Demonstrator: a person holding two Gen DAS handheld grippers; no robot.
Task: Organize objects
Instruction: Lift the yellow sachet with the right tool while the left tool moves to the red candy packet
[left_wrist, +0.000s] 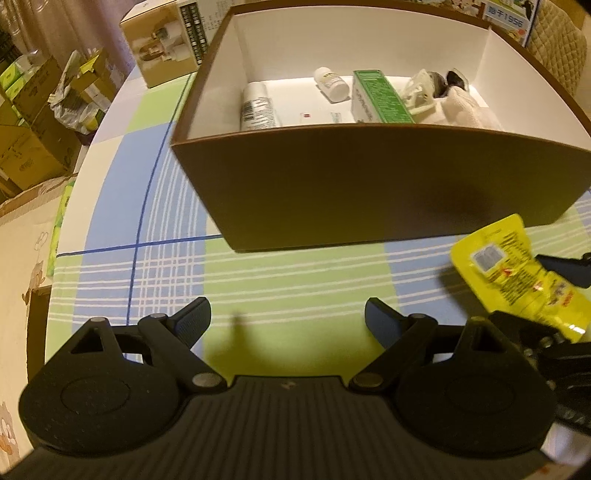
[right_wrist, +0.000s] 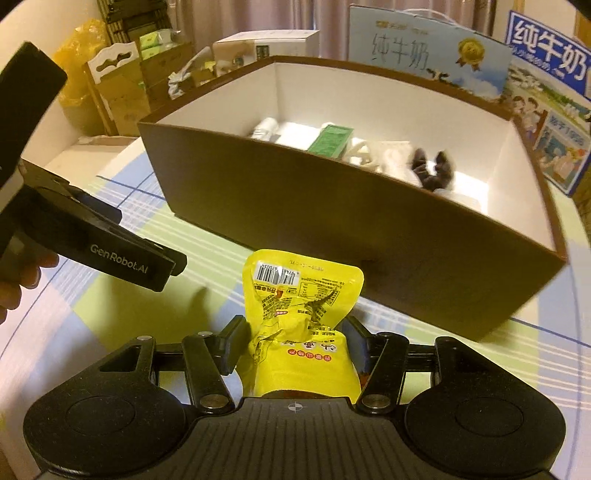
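While my right gripper (right_wrist: 295, 347) pinches it, the yellow snack pouch (right_wrist: 301, 317) stands up between the jaws, its glossy crinkled foil puckered where the pads squeeze it, a barcode strip along its flat sealed top edge. It hangs above the table (right_wrist: 122, 306), just short of the near wall of the brown box (right_wrist: 332, 236). From my left wrist view the same pouch (left_wrist: 517, 273) shows at the right edge, tilted, clear of the cloth.

My left gripper (left_wrist: 288, 325) holds nothing; its jaws are spread wide over the checked tablecloth (left_wrist: 258, 280), a smooth cover of green and blue squares crossed by thin white lines.

That box is a broad, straight-walled carton, matte brown outside and plain white inside. On its floor lie a white cylindrical bottle (left_wrist: 256, 107) on its side, a smaller white bottle (left_wrist: 332, 83), a green rectangular carton (left_wrist: 380, 98), some crumpled clear plastic (left_wrist: 421, 92) and a soft white cloth bundle (left_wrist: 461, 107) with a dark piece against it.

Behind the box stand blue printed milk cartons (right_wrist: 428, 51).
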